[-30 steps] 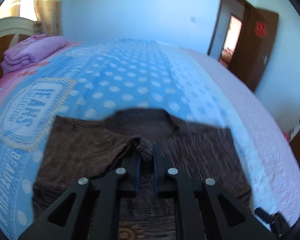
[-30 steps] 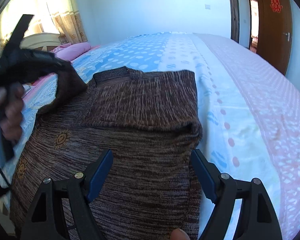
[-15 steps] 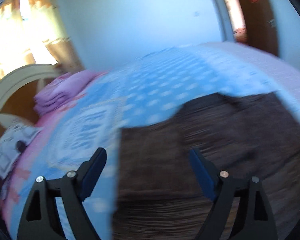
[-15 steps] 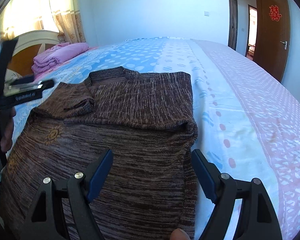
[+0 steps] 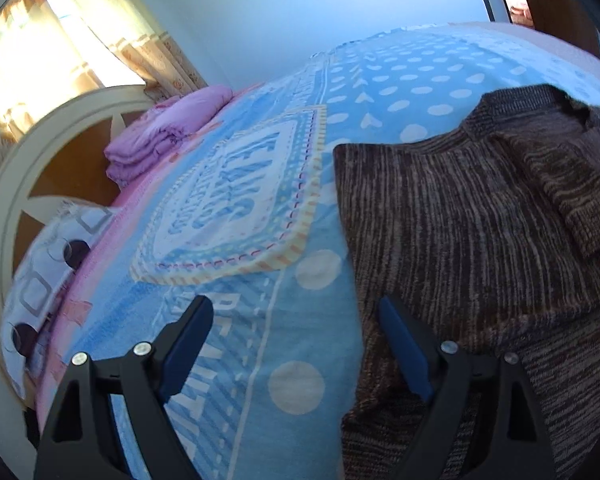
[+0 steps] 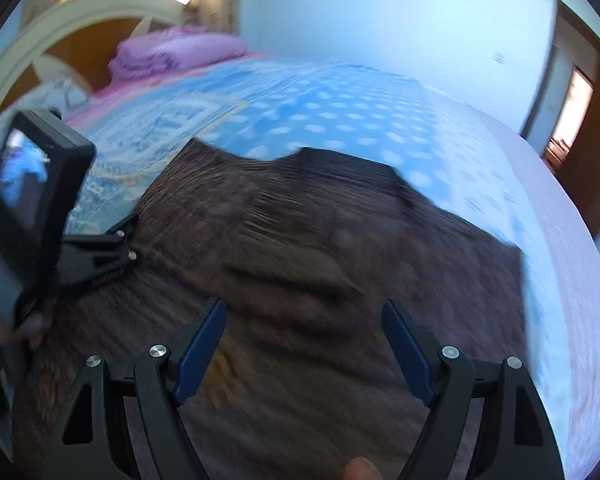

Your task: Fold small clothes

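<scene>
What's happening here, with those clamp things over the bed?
A person is folding a brown knitted sweater laid flat on a blue dotted bedspread, with a handheld gripper in each hand. One sleeve already lies folded across the chest. The left gripper has just opened and hangs over the sweater's edge, gripping nothing. The right gripper is open too, above the sweater's body. Folded pink bedding sits by the headboard.

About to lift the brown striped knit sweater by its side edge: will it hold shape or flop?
The brown striped knit sweater will probably drape limply: its folded sleeve already sags flat. Thick knit suggests moderate weight. It likely grips the blue polka-dot blanket rather than sliding.
</scene>
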